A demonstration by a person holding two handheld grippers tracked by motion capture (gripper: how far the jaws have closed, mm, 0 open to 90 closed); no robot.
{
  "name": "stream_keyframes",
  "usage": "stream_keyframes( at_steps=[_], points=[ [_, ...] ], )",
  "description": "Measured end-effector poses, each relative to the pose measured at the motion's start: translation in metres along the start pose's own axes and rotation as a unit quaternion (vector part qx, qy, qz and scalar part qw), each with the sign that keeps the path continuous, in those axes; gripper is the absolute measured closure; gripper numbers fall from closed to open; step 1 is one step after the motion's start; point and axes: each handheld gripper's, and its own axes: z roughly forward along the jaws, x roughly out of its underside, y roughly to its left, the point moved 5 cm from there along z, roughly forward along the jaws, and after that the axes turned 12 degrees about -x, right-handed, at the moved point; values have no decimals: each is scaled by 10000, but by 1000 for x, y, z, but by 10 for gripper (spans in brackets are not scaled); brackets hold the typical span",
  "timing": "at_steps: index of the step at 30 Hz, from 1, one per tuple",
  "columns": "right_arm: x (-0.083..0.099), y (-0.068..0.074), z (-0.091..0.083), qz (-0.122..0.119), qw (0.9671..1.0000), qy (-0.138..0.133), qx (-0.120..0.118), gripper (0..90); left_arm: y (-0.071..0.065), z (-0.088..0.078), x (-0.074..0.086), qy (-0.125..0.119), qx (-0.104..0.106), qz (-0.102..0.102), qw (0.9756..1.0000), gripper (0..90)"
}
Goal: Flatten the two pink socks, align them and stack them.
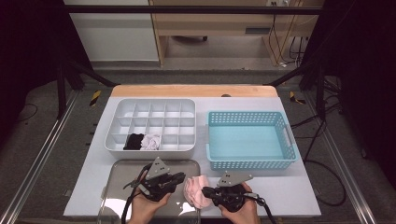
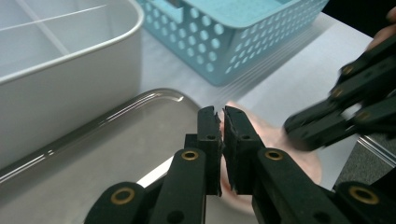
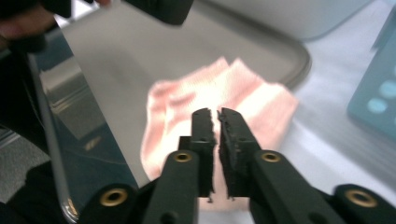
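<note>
Nearby, blue basket [image 1: 252,140] and white organizer [image 1: 150,125] flank pink cloth [image 1: 197,192].

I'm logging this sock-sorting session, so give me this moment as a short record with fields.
item in hand: pink sock, lying on the right edge of the metal tray
left gripper: shut, beside the sock
right gripper: shut, at the sock
divided organizer: one black sock and one pale sock in the front row
blue basket: empty
</note>
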Motion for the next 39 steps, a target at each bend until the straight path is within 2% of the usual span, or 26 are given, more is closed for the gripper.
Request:
stream_keyframes(
  at_steps=[2,6,9,11,14,17,21,26,30,31,35,39],
  points=[
    [3,1,7,17,9999,118,-50,899,-7,4,-3,21,59,58,10000,840],
    [7,3,19,-14,9995,279,-124,900,-22,16,-4,118,171,132,9997,843],
    [5,3,10,10,9999,119,-107,897,-27,20,-2,185,199,170,9995,845],
    [4,0,-2,60,10000,-35,-9,885,-31,23,-1,239,217,223,9992,846],
    [5,-9,-17,202,9992,-216,269,839,-36,27,5,384,209,339,9985,851],
    [9,-15,-19,348,9984,-246,379,770,-36,31,15,547,135,461,9973,860],
    [14,-15,-9,492,9981,-149,347,667,-31,33,29,671,70,523,9964,871],
    [19,-14,3,582,9978,29,312,624,-28,31,32,712,54,585,9957,875],
    [22,-16,8,667,9974,93,268,646,-28,31,34,661,44,567,9962,877],
    [23,-17,9,733,9971,23,179,711,-27,32,34,662,49,535,9964,878],
    [24,-17,10,863,9962,-10,66,815,-28,32,34,653,6,539,9964,880],
    [19,-16,6,893,9960,-4,33,856,-28,32,34,655,-12,487,9967,881]
  ],
)
